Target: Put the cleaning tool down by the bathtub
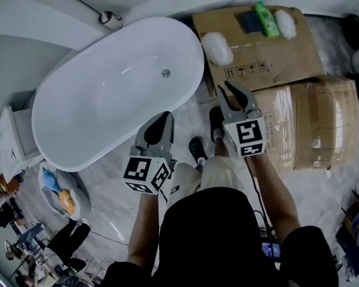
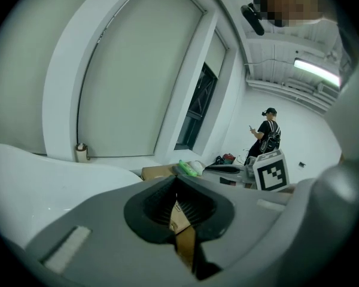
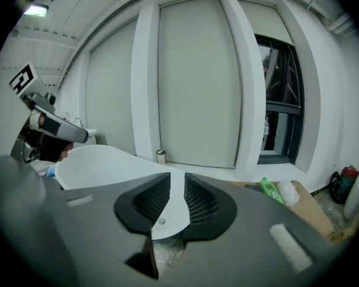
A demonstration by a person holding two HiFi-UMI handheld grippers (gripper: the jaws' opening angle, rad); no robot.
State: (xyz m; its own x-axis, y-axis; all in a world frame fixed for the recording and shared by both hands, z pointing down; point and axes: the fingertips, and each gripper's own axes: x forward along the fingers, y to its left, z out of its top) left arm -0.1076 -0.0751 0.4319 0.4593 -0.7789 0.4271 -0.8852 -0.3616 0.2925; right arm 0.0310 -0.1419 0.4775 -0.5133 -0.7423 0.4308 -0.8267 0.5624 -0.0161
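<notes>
A white oval bathtub (image 1: 107, 94) fills the left of the head view. Beside its right end, a fluffy white cleaning pad (image 1: 217, 48) lies on a flat cardboard box (image 1: 275, 58). Further back on that box are a green bottle (image 1: 267, 18), a dark sponge (image 1: 249, 20) and a second white pad (image 1: 285, 23). My left gripper (image 1: 166, 117) hangs over the tub's near rim, its tips together with nothing between them (image 2: 177, 181). My right gripper (image 1: 236, 94) is raised over the floor beside the box, jaws slightly apart and empty (image 3: 177, 175).
A plastic-wrapped carton (image 1: 314, 124) stands at the right, next to the flat box. My own shoes (image 1: 216, 121) are on the marble floor between tub and boxes. A small basin of toys (image 1: 63, 193) sits at lower left. Another person (image 2: 266, 133) stands far off.
</notes>
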